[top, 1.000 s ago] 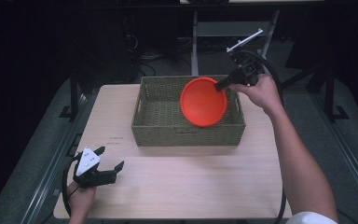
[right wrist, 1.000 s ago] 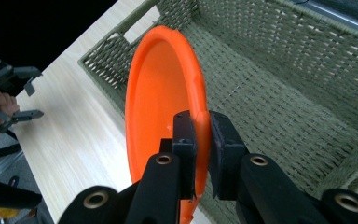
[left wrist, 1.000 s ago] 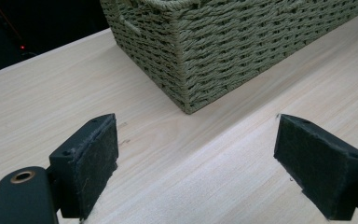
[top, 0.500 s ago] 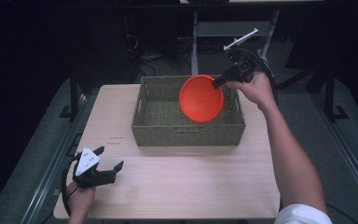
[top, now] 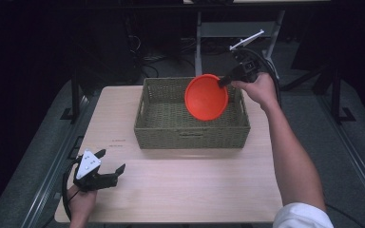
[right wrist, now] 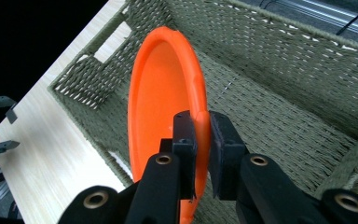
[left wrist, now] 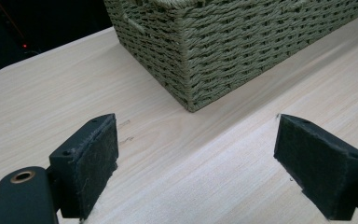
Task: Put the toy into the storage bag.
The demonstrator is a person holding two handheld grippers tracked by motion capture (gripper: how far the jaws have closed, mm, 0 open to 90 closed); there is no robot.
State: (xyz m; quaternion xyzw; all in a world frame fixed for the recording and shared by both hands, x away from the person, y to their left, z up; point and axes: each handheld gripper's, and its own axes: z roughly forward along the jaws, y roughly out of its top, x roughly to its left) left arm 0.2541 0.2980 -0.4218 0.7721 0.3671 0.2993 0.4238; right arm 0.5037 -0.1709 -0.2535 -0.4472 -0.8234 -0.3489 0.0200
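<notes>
The right claw (right wrist: pixel 201 135) pinches the rim of an orange plate (top: pixel 206 97), tilted on edge above the woven basket (top: pixel 192 133). The left claw (top: pixel 109 166) rests wide apart on the bare near-left surface (top: pixel 195 185), well apart from the basket.

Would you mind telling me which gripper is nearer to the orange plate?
Right. The right gripper is clamped on the rim of the orange plate above the basket; the left gripper rests open near the table's front-left corner.

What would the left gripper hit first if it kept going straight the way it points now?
Most likely the basket: the open left gripper points across bare table at its near corner, with nothing between, though depth is hard to judge.
</notes>
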